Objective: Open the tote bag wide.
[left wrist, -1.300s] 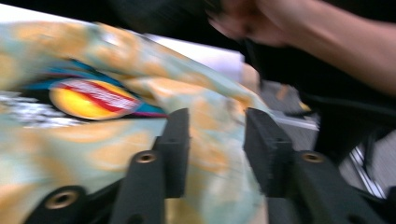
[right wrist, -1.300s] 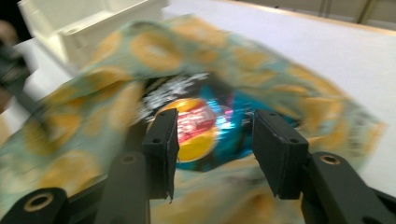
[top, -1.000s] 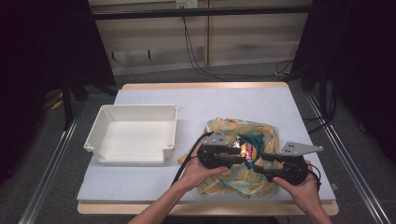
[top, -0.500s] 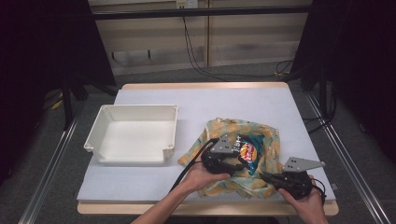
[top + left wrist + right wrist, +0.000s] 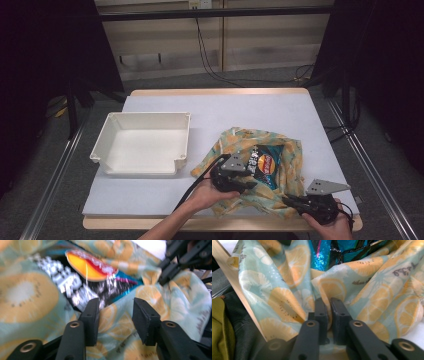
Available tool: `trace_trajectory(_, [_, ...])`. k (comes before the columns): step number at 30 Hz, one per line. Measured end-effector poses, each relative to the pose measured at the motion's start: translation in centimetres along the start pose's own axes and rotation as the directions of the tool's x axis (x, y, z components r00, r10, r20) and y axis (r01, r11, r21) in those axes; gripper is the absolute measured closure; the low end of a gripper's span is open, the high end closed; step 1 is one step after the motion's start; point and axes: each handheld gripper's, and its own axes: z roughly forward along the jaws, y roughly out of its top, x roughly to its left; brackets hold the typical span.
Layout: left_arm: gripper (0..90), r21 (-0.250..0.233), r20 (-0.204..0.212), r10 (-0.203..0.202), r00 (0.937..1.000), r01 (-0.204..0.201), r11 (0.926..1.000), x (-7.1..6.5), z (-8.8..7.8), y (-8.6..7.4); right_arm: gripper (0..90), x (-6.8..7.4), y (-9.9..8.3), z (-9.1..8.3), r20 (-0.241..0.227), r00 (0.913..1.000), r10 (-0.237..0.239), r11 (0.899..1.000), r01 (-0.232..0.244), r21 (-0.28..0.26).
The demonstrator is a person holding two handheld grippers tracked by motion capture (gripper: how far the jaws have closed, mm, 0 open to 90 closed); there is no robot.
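A fruit-print cloth (image 5: 287, 150) lies crumpled at the table's near right, with a shiny blue chip bag (image 5: 265, 165) resting in its middle. My left gripper (image 5: 251, 183) hovers at the bag's near edge. Its jaws (image 5: 115, 312) have just been closing but still stand apart, over the cloth (image 5: 25, 297) beside the bag (image 5: 82, 277), pressing on nothing. My right gripper (image 5: 289, 201) sits at the cloth's near right edge. Its jaws (image 5: 329, 307) have just closed and eased slightly, and they pinch a fold of the cloth (image 5: 282, 297).
An empty white tray (image 5: 145, 116) stands to the left on the white table (image 5: 225, 110). The wooden front edge (image 5: 234, 282) runs right beside my right gripper, with the person's clothing below it. Dark frame rails flank the table.
My right gripper has moved from beside the bag toward the near right corner, dropped, and closed on the cloth's edge. The left gripper has stayed close to the bag.
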Motion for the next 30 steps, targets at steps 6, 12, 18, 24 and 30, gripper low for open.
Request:
trace_trajectory(6, [58.2, 0.036, 0.020, 0.009, 0.9998, -0.010, 0.9993, -0.1, -0.9, -0.8, 76.6, 0.1, 0.2, 0.0, -0.003, 1.0000, -0.005, 1.000, 0.005, -0.009])
trace_trajectory(12, [56.4, -0.015, 0.054, 0.006, 0.9986, -0.005, 0.9999, -0.3, -1.7, 0.3, 69.0, 0.2, 0.4, -0.6, -0.009, 0.9999, -0.012, 0.999, 0.011, -0.044])
trace_trajectory(18, [67.2, -0.081, 0.085, 0.039, 0.9956, -0.033, 0.9962, -0.4, -2.3, 3.7, 66.5, 0.1, 0.7, -0.9, -0.012, 0.9998, -0.014, 0.997, 0.013, -0.070])
trace_trajectory(24, [68.8, -0.039, 0.062, 0.077, 0.9951, -0.074, 0.9965, -0.2, 0.5, 6.5, 64.8, 0.0, 0.6, -0.8, -0.013, 0.9998, -0.013, 0.997, 0.012, -0.071])
trace_trajectory(30, [58.4, 0.045, 0.025, 0.142, 0.9895, -0.143, 0.9887, -0.6, 3.2, 5.6, 63.8, -0.1, 0.5, -0.8, -0.016, 0.9998, -0.009, 0.998, 0.008, -0.066])
